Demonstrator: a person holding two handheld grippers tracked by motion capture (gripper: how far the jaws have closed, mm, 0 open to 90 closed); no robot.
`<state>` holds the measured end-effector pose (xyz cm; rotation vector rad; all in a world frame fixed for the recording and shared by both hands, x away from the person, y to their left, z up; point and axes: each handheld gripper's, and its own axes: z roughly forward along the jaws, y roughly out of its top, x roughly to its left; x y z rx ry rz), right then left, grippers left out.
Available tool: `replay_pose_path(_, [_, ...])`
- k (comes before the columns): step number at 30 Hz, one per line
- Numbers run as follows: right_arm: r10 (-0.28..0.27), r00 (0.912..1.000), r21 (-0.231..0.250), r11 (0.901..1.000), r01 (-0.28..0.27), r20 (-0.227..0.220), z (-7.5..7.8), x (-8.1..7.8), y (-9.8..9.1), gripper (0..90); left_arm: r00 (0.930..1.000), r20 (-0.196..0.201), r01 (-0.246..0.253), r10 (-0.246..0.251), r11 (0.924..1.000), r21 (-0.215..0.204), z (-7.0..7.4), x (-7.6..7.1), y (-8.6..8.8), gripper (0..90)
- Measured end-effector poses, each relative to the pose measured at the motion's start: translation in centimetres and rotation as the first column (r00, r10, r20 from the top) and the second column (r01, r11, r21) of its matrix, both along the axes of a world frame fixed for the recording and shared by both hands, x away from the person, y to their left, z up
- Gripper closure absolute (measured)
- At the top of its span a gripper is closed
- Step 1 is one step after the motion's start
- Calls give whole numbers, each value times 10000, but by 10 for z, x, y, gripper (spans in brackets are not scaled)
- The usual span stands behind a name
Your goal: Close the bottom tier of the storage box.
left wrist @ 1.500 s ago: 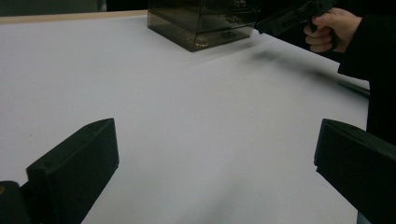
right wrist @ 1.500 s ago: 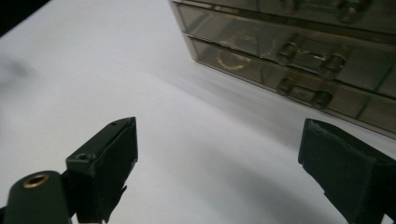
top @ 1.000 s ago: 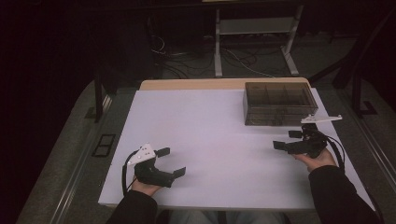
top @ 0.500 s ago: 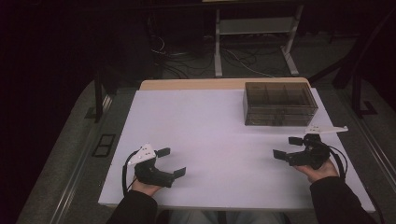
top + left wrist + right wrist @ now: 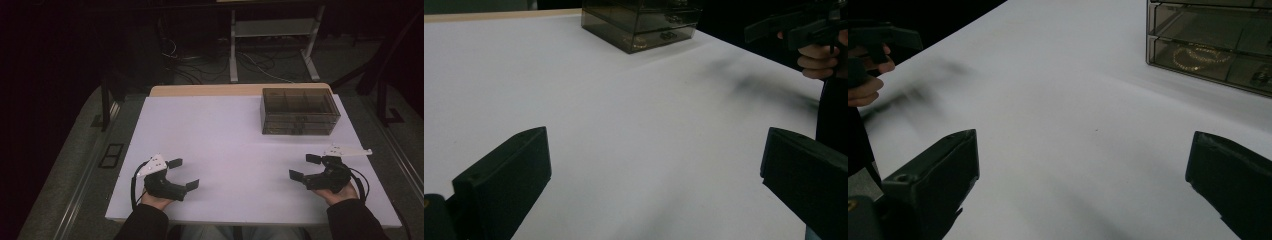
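1. Landmark: smoked clear drawer box [image 5: 299,111], standing at the far right of the white table [image 5: 225,135], close to the far edge. All places below are taken from it.
2. Left gripper [image 5: 183,173]: well apart from the box, toward the near left corner of the table, close to the near edge. Held in the person's left hand [image 5: 156,199]. Jaws stand wide apart, nothing between them; bare table top shows between them in the left gripper view [image 5: 654,185]. Grey three-cornered plate sits on top; cable loops off the gripper's left side.
3. Middle of the table, between the grippers and nearward of the box: bare white surface.
4. Drawer box, closer look: top divided into compartments, seen through the clear lid in the high view. In the right gripper view [image 5: 1213,42] it shows stacked drawers shut flush; a gold chain [image 5: 1200,55] lies in the lower drawer. In the left gripper view the box [image 5: 641,22] stands far ahead, small items inside too dim to name.
5. Right gripper [image 5: 306,167]: nearward of the box and slightly to its right, nearer to it than the left gripper but not touching. Held in the right hand [image 5: 340,192], tips pointing left across the table. Jaws spread wide, empty; only table top between them in its own view [image 5: 1083,180].
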<state>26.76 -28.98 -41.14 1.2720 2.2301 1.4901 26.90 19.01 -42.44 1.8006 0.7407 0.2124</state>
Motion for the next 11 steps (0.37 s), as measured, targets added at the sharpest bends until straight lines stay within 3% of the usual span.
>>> replay_pose_path(11, [157,9994,-303,9994,-148,296,-12,-10,7,1,10000,-10,39,-39,10000,52,0,1,-1,0])
